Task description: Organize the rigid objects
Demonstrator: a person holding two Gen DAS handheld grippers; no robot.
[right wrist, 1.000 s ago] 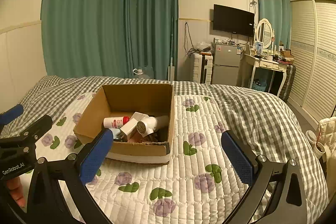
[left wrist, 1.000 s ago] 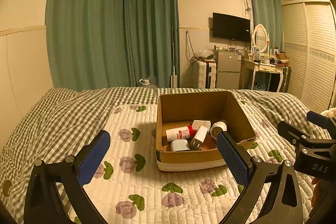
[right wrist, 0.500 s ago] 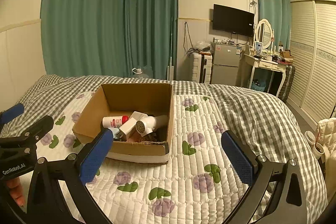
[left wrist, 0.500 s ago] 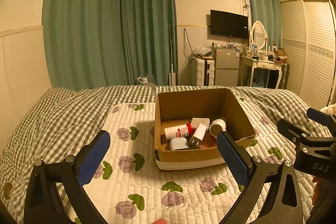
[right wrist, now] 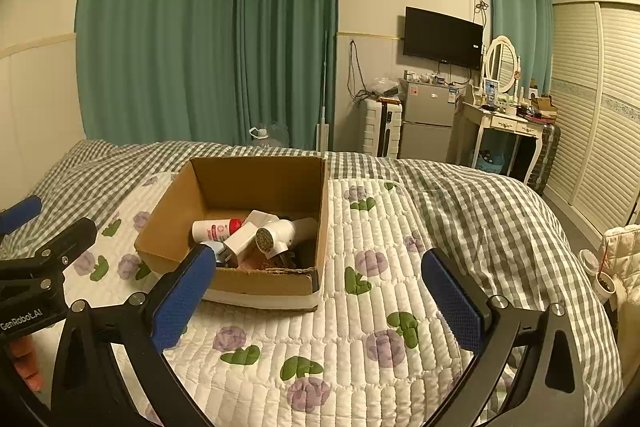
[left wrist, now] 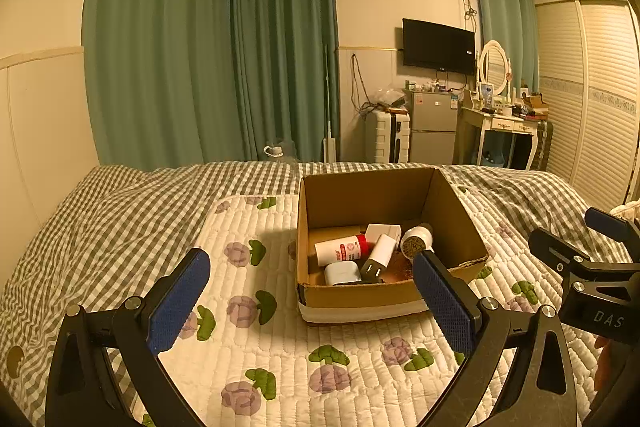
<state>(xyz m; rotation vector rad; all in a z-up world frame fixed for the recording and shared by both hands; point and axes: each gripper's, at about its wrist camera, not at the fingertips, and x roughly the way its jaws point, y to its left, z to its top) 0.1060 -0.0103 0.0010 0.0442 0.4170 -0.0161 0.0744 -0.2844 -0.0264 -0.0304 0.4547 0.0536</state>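
- Cardboard box [left wrist: 384, 303] resting on the floral quilted pad [left wrist: 256, 355] atop the gingham bed [left wrist: 100, 219], sitting slightly larger and lower in both wrist views than a second ago: a small drift of both cameras toward it, nothing more.
- Contents unchanged over that second: white spray can with red cap [left wrist: 340, 248] lying on its side, white plug adapter [left wrist: 378, 254] leaning across it, small white rounded case [left wrist: 340, 273] at the near wall, white hair dryer [right wrist: 280, 233] with its nozzle facing the near side.
- Left hand-held gripper [left wrist: 312, 303] wide open and empty, hovering short of the box's near wall.
- Right hand-held gripper [right wrist: 316, 295] likewise spread wide with nothing between the pads, lined up to the right of the box over bare quilt.
- No loose item visible on the bedding around the box.
- Likely reading: collecting already done or nearly so, with only a slow settle in progress; any further step probably a tidy of the leaning adapter or a lift of the whole box.
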